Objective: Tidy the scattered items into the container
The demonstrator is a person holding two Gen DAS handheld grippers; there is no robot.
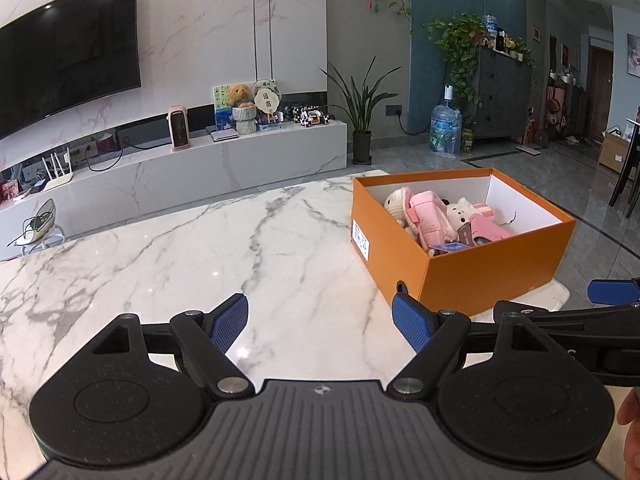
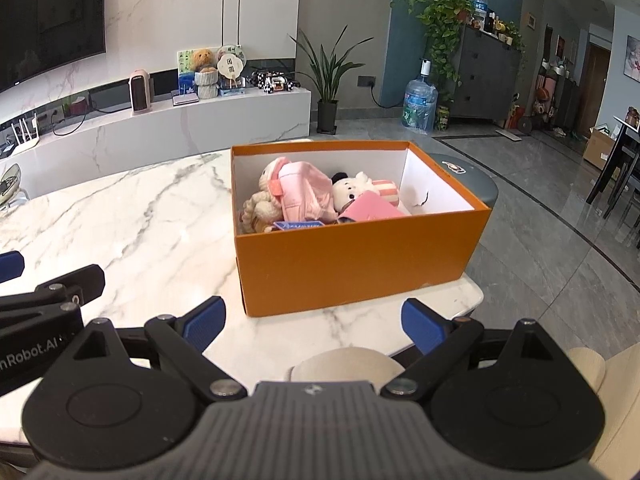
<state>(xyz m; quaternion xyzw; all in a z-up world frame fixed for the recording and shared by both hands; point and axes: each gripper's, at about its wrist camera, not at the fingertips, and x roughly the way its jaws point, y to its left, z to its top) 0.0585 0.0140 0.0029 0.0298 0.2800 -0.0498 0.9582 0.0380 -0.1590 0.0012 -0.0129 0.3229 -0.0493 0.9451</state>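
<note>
A white marble table with grey veins [image 1: 168,248] fills the foreground of both views, glossy and reflecting ceiling lights. Near its far right corner stands an open orange cardboard box with a white interior [image 2: 352,260], one long side running close along the table's right edge. Inside it lie a pink fabric backpack-shaped toy [image 2: 304,192], a cream plush doll with a braid [image 2: 262,204], a white plush animal with a black ear [image 2: 352,192] and a small blue packet [image 2: 298,225], heaped toward the box's left end; the right end of the box floor is bare white.

Beyond the table runs a long low white marble media cabinet [image 1: 224,164] carrying a pink heater [image 1: 180,126] and a teddy bear [image 1: 240,94]. A black wall-mounted television [image 1: 68,48] hangs above it. A tall potted plant [image 1: 362,120] and a blue water jug [image 1: 445,124] stand on the grey tiled floor further right.

The left tongs [image 1: 320,320] hover low over the table's near edge, blue-padded fingers spread wide apart and gripping nothing. The right tongs [image 2: 314,322] sit just beside them, aimed at the box's near long wall, fingers likewise wide apart and holding nothing.
</note>
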